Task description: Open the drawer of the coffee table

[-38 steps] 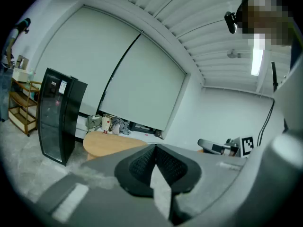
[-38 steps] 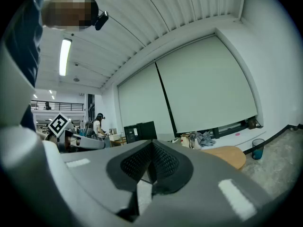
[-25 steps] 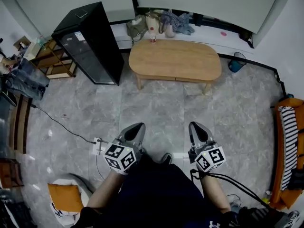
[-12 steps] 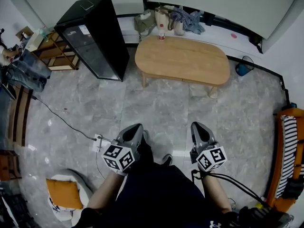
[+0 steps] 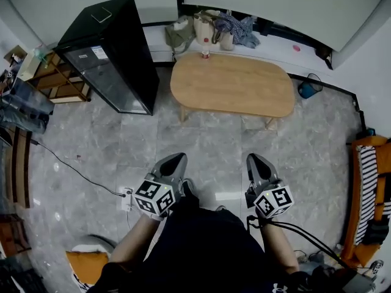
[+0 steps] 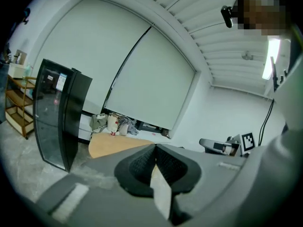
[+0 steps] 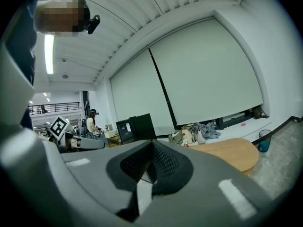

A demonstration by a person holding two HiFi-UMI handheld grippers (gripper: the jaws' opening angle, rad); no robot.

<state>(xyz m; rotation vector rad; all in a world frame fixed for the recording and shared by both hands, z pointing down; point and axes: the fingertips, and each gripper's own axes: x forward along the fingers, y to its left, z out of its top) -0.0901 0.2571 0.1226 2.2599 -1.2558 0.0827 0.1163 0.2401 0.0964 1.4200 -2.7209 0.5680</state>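
Note:
An oval wooden coffee table (image 5: 231, 85) stands ahead across the grey stone floor; I see it too in the left gripper view (image 6: 110, 144) and the right gripper view (image 7: 233, 154). Its near apron shows, but I cannot make out the drawer. My left gripper (image 5: 178, 159) is shut and empty, held above the floor well short of the table. My right gripper (image 5: 252, 159) is shut and empty too, level with the left one. Both point toward the table.
A tall black cabinet (image 5: 110, 52) stands left of the table, wooden shelves (image 5: 54, 73) beyond it. Bags and clothes (image 5: 211, 27) lie on a ledge behind. A blue bin (image 5: 306, 86) sits at the table's right end, an orange sofa (image 5: 366, 194) at far right, a cable and power strip (image 5: 125, 196) on the floor.
The person has walked toward the coffee table; it now looks larger and nearer. Both grippers stayed shut and side by side.

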